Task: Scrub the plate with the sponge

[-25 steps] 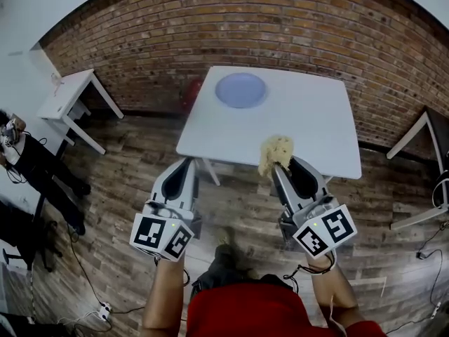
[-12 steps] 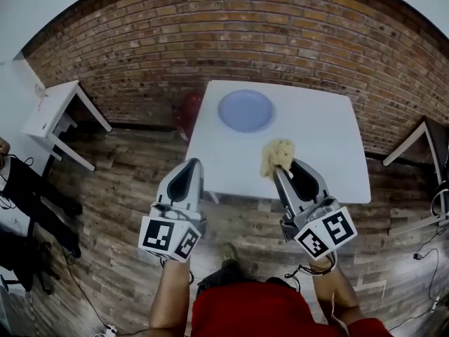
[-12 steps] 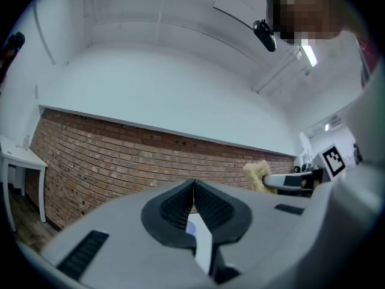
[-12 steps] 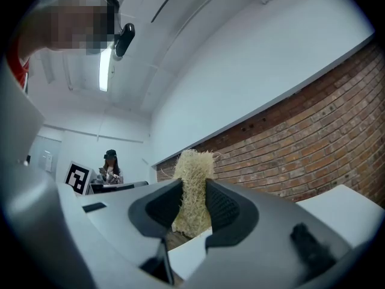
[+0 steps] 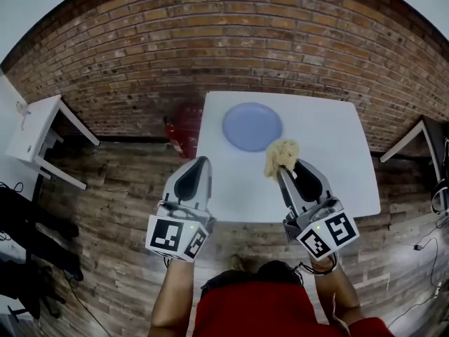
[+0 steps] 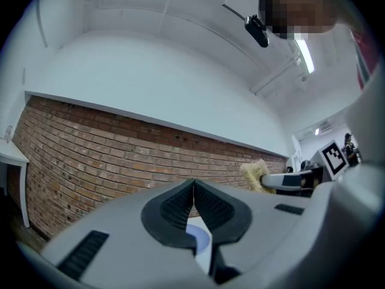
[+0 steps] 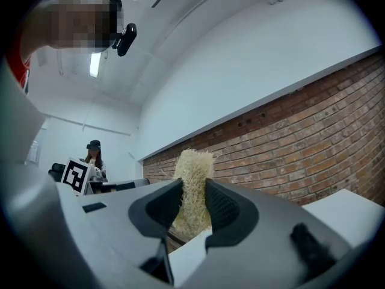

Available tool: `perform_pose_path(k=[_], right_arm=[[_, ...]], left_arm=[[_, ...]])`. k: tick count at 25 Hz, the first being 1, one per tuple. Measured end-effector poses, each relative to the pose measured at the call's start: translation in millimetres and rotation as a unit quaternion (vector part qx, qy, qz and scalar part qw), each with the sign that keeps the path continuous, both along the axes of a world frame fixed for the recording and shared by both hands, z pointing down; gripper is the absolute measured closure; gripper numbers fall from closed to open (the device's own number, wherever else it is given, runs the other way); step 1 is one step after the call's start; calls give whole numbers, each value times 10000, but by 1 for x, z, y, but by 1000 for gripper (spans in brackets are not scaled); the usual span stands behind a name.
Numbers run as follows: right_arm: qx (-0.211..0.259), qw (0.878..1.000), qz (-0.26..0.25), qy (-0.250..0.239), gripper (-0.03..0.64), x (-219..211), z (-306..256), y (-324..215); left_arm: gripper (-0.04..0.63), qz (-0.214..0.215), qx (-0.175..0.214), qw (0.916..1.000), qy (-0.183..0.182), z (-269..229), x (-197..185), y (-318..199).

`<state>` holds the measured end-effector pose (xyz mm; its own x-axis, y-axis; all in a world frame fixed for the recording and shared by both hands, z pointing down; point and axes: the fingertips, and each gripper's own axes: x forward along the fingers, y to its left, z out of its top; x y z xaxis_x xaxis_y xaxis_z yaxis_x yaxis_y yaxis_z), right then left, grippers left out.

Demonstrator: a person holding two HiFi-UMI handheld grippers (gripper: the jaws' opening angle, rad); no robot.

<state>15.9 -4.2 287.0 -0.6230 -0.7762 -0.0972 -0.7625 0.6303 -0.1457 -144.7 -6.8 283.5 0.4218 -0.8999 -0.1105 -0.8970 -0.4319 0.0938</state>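
On the white table, the pale blue plate lies bare near the far edge. The yellow fibrous sponge hangs at the plate's five o'clock rim, clenched in the right gripper. The left gripper hovers at the plate's seven o'clock, jaws pressed together on nothing. I judge this the approach: scrubbing has not begun, and the next move calls for lowering the sponge onto the plate. Only the right gripper view shows the pads biting the sponge's middle. Only the head view shows the whole plate.
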Motion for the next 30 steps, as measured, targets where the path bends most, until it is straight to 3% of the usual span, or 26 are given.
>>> perform_pose_path(k=[8,18,30], right_arm=[[-68,9995,185,235,497,-9,7,-55],[-93,9996,68,249,497,-4,22,-123],[-163,9986,-275,417,497,10,42,-214]], left_arm=[[580,86,-111,9999,9,10,-9,-59],[580,-1,-272,9996,-111,26,0,-126],[580,-296,-892,9933,-679,72,19,-215]])
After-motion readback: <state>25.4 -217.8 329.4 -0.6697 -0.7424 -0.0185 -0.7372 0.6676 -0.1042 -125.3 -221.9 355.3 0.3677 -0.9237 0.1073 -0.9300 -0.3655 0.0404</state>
